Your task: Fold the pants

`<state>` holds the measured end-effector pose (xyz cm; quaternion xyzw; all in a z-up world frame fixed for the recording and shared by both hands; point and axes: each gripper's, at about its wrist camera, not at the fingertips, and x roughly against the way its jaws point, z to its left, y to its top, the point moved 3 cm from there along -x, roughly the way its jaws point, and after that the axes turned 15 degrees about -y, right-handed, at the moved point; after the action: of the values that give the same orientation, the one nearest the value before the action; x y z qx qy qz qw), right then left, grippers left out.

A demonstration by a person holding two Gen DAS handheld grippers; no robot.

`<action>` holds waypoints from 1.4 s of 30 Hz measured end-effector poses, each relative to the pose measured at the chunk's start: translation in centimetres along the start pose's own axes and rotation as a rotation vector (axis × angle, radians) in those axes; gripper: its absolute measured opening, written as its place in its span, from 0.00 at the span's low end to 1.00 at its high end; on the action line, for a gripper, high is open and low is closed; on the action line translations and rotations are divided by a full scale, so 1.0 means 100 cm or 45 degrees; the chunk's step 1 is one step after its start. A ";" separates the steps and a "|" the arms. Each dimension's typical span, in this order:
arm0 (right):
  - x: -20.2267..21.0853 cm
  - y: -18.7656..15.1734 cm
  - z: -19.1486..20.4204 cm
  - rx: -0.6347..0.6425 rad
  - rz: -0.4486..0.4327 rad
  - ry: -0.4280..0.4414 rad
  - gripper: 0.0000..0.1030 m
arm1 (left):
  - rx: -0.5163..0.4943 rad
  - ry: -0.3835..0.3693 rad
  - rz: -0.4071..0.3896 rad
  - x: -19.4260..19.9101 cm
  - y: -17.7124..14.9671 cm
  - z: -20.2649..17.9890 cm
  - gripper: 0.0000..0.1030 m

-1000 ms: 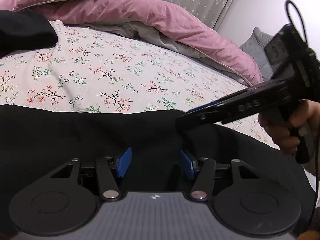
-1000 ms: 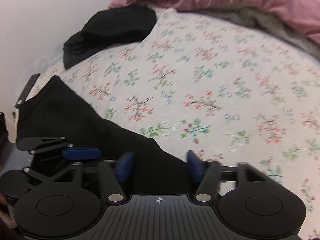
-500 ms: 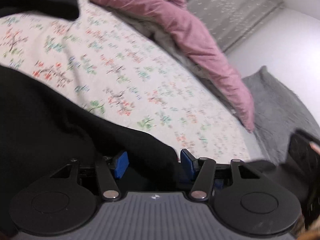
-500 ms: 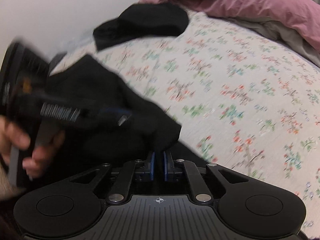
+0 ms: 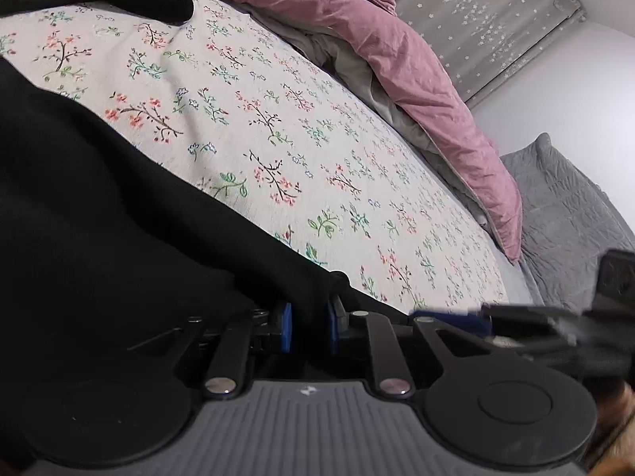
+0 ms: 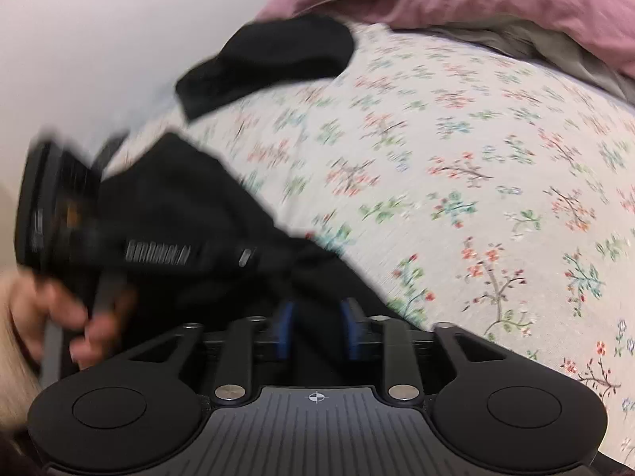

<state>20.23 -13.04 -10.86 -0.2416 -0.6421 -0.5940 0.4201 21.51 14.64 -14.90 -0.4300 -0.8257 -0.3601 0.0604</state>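
Observation:
Black pants [image 5: 87, 214] lie on the floral bedsheet [image 5: 278, 119], filling the left and lower part of the left wrist view. My left gripper [image 5: 308, 325] is closing, its blue pads pinching a bunched edge of the pants. In the right wrist view the same gripper [image 6: 274, 261] reaches in from the left, held by a hand [image 6: 51, 317], its tip on the pants [image 6: 178, 198]. My right gripper [image 6: 317, 327] is opening; black cloth still lies between its parted pads. Its blue-tipped finger shows low on the right of the left wrist view, right gripper [image 5: 448, 317].
A second folded black garment [image 6: 274, 63] lies at the far side of the bed. A pink duvet [image 5: 377, 39] over a grey lining is heaped along the back. A grey quilted blanket [image 5: 567, 206] and a pale wall lie beyond the bed's edge.
The left view has rolled and its pads have drawn together on the pants' edge. The right pads pinched shut half a second ago and have parted again. The right gripper has shifted sideways.

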 end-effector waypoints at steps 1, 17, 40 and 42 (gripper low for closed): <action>-0.001 0.004 -0.006 -0.043 0.005 0.018 0.38 | -0.005 0.000 0.002 0.001 -0.001 -0.001 0.40; -0.053 0.011 -0.018 -0.520 0.316 0.445 0.43 | -0.099 -0.032 0.100 0.009 -0.011 -0.005 0.48; -0.004 0.063 -0.039 -0.320 -0.172 -0.085 0.18 | -0.268 -0.001 0.135 -0.002 0.010 -0.017 0.66; -0.002 0.049 -0.024 -0.238 -0.171 -0.094 0.18 | -0.275 0.012 0.119 -0.002 0.017 -0.011 0.66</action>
<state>24.95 -14.47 -8.40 -0.2579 -0.6134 -0.6689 0.3313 22.67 14.42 -13.26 -0.4704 -0.7608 -0.4458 0.0343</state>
